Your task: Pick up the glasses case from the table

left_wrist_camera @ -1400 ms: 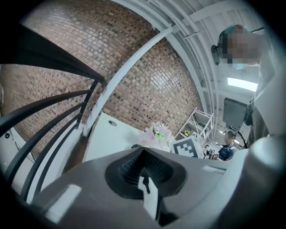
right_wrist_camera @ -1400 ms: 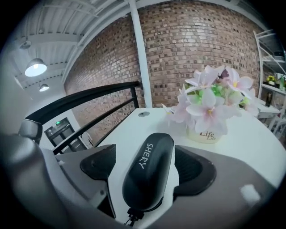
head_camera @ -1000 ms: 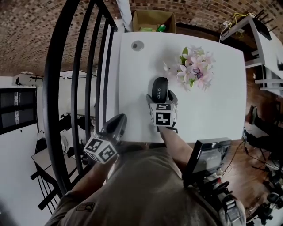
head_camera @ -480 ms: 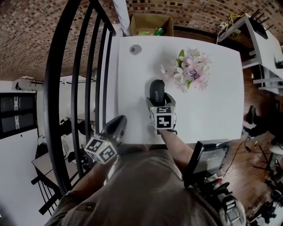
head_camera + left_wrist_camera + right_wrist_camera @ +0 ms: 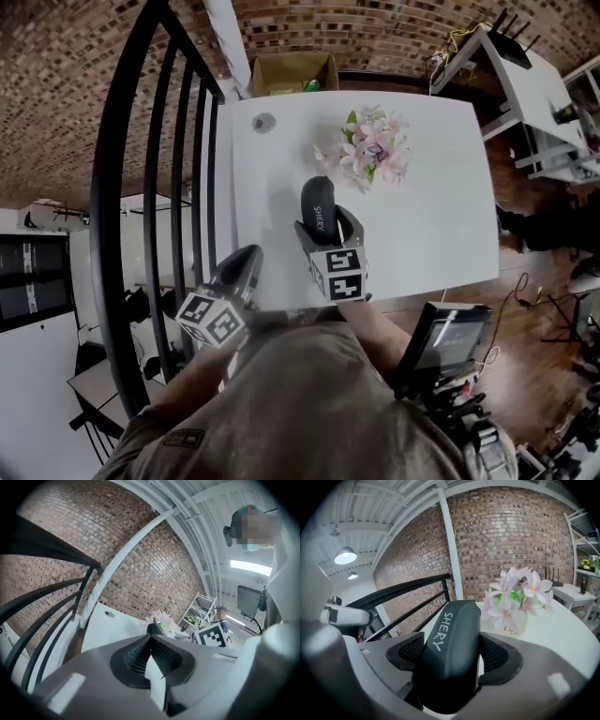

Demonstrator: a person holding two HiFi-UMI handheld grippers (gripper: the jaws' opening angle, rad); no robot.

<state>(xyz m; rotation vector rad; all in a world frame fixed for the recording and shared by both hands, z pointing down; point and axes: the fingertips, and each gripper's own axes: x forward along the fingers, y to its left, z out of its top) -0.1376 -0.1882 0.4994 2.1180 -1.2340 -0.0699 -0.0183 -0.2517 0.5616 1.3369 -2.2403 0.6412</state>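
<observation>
While held, glasses case, txt "SHERY"

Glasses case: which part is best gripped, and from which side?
Grip its two long sides near the end closest to the person, coming in along its length. The glasses case is a long rounded oval, narrow across, so its width fits the right tool, which holds it this way.

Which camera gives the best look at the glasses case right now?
The right gripper view: the glasses case fills the frame, clamped between the jaws of the right gripper, lettering legible. The head view shows it small from above; the left gripper view only its dark tip.
</observation>
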